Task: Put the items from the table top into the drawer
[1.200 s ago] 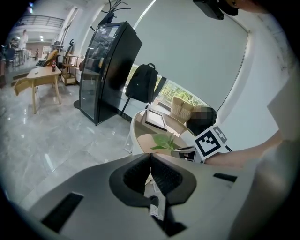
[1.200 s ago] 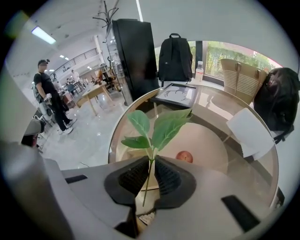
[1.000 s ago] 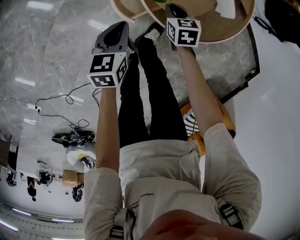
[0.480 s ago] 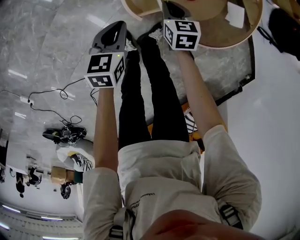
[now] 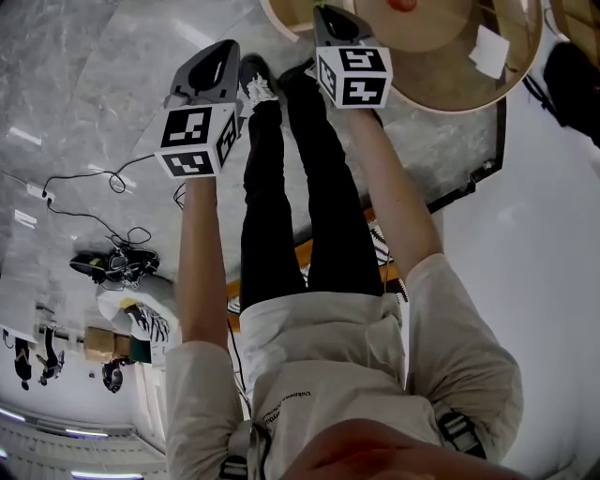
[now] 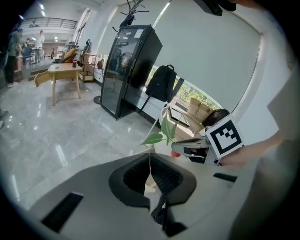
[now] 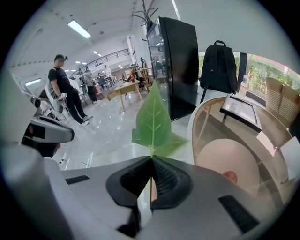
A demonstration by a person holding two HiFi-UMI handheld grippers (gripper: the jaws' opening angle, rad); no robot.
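Note:
A round wooden table [image 5: 441,80] lies at the top of the head view, with a red item [image 5: 401,5] and a white paper [image 5: 489,52] on it. My right gripper [image 5: 330,11] reaches over its near rim. Its jaws are shut, and a green leafy sprig [image 7: 152,122] rises straight from the tips of the right gripper [image 7: 151,161]. In the left gripper view the same sprig [image 6: 164,131] sits at the right gripper's [image 6: 174,148] tip. My left gripper [image 5: 217,58] hangs over the floor left of the table, shut on nothing, as the left gripper [image 6: 149,157] shows in its own view.
The person's legs and shoes [image 5: 281,141] stand between the grippers. Beyond the table are a black cabinet [image 7: 176,61], a backpack [image 7: 218,68] and a framed board [image 7: 240,110]. Cables [image 5: 112,183] lie on the floor at the left. A person [image 7: 65,93] stands far off.
Both grippers have drifted up and left in the head view, and the table has slid right. The red item has come into sight. Both pairs of jaws have stayed shut.

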